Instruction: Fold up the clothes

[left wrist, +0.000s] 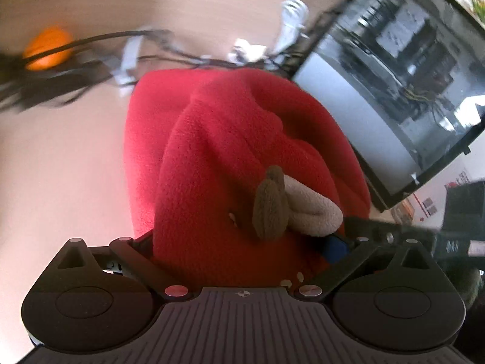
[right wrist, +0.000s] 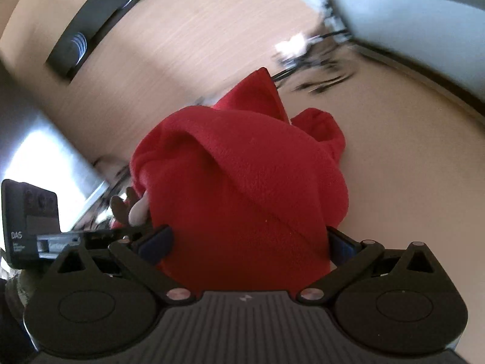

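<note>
red fleece garment [left wrist: 242, 139], bunched on wooden table [left wrist: 60, 157]. left gripper [left wrist: 239, 242] spread wide, fleece between. right gripper [right wrist: 251, 242] straddles fleece; grip unclear, possibly loose.

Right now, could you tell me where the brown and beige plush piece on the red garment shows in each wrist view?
Left wrist: the plush piece lies right of centre, low on the red fleece garment.
Right wrist: it peeks out at the garment's left edge.
Shared landmark: the tangled cables on the table beyond.
</note>
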`<action>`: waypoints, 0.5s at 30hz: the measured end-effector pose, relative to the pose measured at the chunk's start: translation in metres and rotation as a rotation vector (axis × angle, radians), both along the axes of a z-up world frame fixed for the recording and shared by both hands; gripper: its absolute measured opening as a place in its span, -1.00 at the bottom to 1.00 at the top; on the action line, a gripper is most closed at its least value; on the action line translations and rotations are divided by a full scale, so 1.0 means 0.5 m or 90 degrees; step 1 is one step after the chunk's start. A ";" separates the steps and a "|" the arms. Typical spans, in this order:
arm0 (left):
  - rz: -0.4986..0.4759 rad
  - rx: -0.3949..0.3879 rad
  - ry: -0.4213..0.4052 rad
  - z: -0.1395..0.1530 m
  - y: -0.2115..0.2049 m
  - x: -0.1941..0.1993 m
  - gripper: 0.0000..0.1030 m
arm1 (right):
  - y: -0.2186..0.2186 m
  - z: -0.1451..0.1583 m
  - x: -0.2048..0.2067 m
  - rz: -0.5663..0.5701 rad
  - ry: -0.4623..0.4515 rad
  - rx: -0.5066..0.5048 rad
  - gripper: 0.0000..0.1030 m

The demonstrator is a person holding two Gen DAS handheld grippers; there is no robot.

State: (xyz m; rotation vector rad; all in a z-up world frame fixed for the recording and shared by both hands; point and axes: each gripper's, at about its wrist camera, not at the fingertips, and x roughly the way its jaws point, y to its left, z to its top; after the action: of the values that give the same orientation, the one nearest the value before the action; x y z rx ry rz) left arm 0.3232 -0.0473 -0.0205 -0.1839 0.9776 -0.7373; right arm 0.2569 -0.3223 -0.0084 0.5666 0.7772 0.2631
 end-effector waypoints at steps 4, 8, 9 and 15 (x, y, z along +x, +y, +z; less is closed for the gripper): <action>-0.042 0.007 -0.018 -0.003 -0.100 0.064 0.98 | -0.033 -0.022 0.065 -0.043 -0.014 -0.005 1.00; -0.047 0.017 -0.026 -0.009 -0.148 0.127 0.98 | -0.051 -0.027 0.113 -0.064 -0.027 -0.015 1.00; -0.041 0.018 -0.026 -0.009 -0.155 0.140 0.98 | -0.053 -0.027 0.125 -0.066 -0.028 -0.018 1.00; -0.017 0.005 -0.026 -0.009 -0.147 0.160 0.95 | -0.059 -0.030 0.131 -0.060 -0.030 -0.014 1.00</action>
State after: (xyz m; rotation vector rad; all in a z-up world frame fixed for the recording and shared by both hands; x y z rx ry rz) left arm 0.4034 -0.1207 -0.0248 -0.1487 0.9460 -0.7588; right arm 0.3225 -0.3518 -0.0233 0.5733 0.7046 0.1807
